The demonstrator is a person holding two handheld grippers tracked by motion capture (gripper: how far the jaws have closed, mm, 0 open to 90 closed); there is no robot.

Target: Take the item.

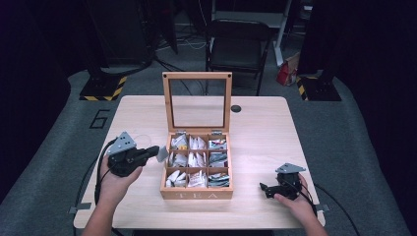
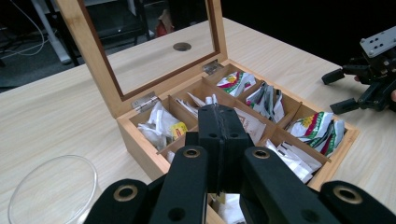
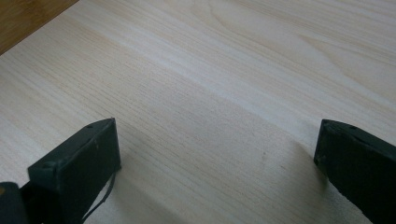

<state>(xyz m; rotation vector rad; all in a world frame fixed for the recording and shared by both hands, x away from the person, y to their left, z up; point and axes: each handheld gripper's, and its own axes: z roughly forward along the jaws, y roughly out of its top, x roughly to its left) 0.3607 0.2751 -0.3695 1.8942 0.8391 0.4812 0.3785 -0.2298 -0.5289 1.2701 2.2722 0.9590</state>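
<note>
My left gripper [image 1: 156,152] sits just left of the wooden tea box [image 1: 196,192], jaws pressed together on a pale tea bag [image 1: 162,153] — a scrap of it pokes out at the tips in the high view, level with the middle row. In the left gripper view the closed jaws point across the box, with a bit of white paper showing low between them. I judge the bag is being carried out of the box; a clear glass dish [image 2: 51,191] lies on the table [image 1: 255,123] close by on that side, a likely drop spot.

The box's glass-paned lid [image 1: 197,101] stands upright at the back, which keeps all nine compartments reachable. The rest hold sachets: white ones left and centre, green-and-red ones [image 2: 317,128] along the right column.

My right gripper [image 1: 268,189] rests near the table's right front, well apart from the box — jaws spread wide, holding nothing, parked out of the way.
</note>
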